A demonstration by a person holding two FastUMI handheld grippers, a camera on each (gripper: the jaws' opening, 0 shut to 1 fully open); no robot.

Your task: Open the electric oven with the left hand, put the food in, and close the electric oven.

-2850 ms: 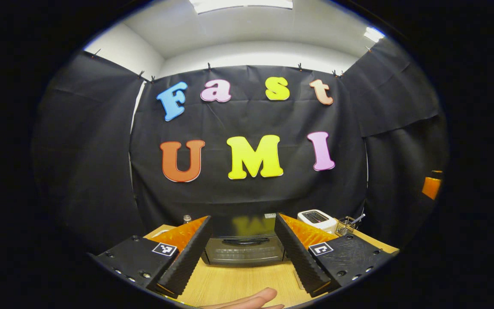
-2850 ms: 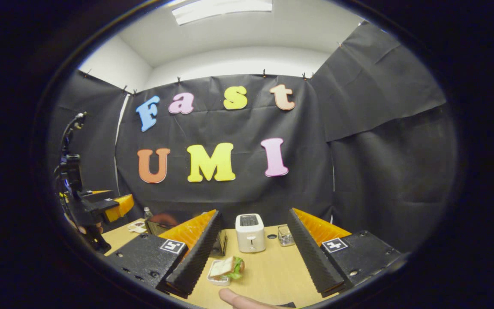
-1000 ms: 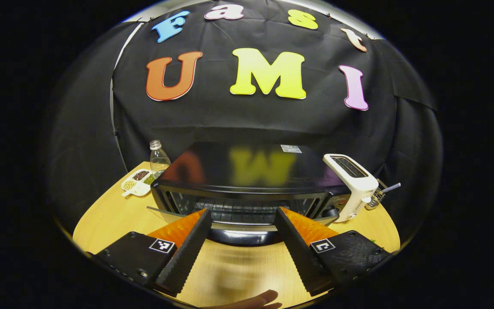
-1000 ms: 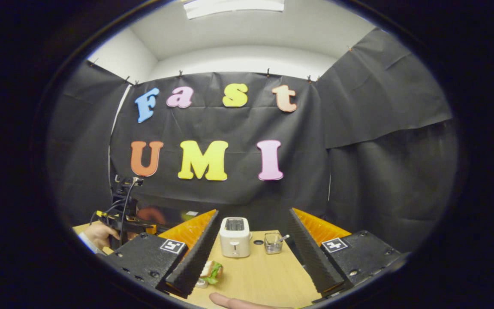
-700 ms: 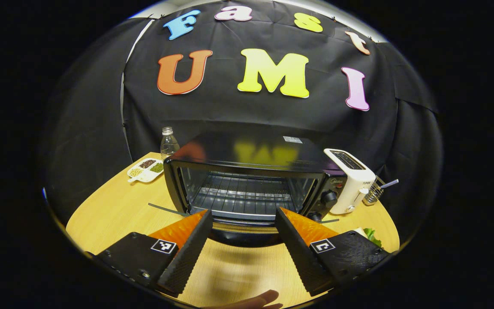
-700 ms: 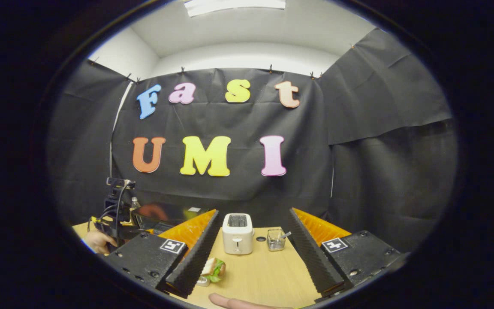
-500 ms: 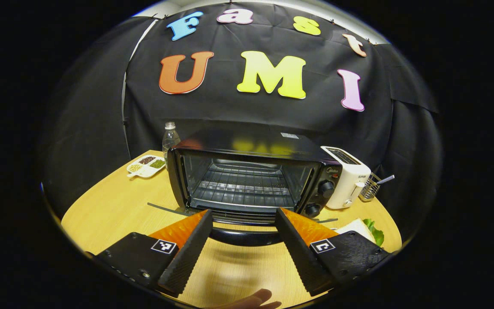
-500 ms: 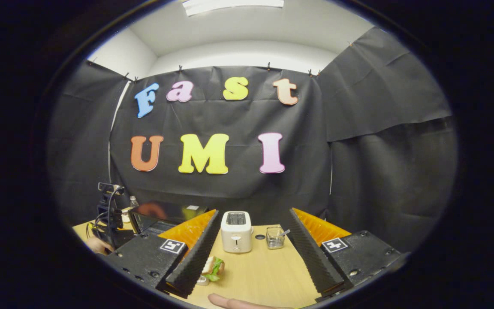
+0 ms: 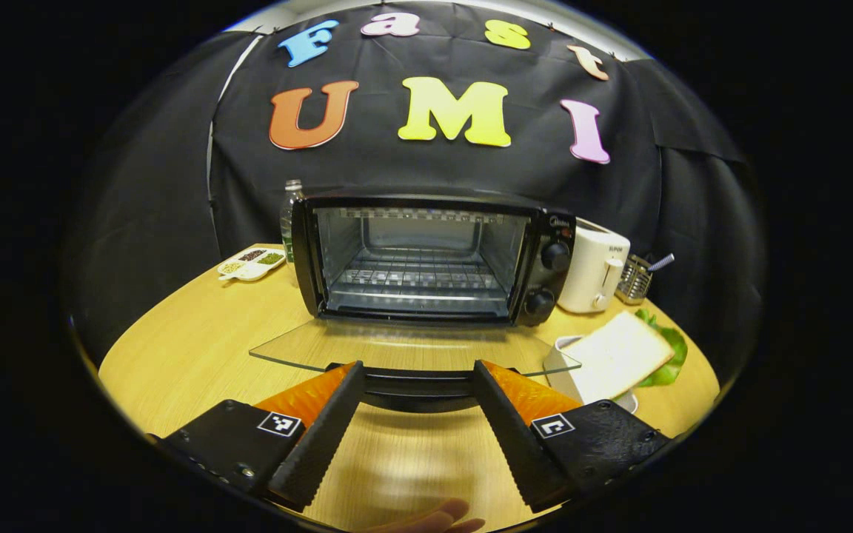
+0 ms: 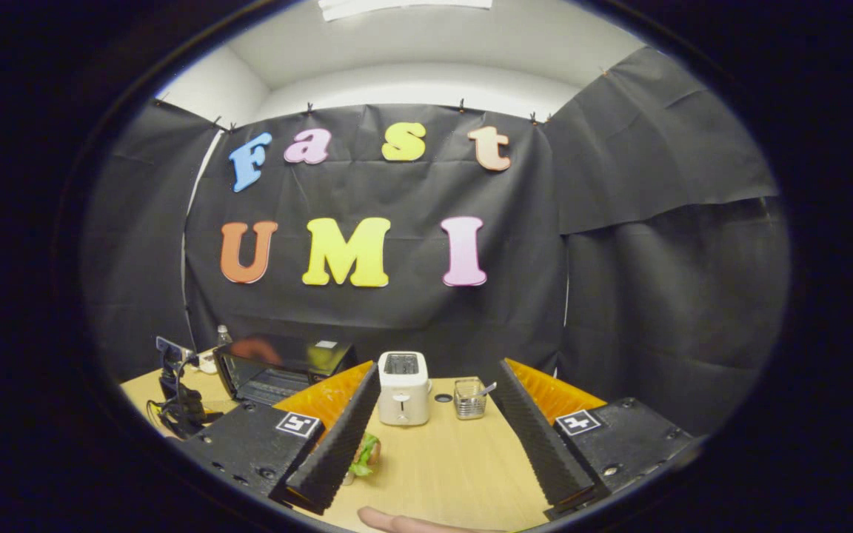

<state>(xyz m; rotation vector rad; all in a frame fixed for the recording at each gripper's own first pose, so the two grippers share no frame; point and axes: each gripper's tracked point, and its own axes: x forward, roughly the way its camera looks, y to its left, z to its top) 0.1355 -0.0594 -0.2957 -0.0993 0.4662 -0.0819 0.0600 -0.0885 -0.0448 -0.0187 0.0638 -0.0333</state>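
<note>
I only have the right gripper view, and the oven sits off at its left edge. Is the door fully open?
Observer: Yes. In the left gripper view the glass door of the oven lies flat, fully down.
Operator: Anything on the rack?
Observer: No, the wire rack is bare.
Operator: Where is the left gripper?
Observer: The left gripper is at the door's front edge, jaws open, with the door handle running across the gap between them.

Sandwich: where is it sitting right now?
In the left gripper view, the sandwich lies on the table, right of the open oven door, in front of the toaster.
</note>
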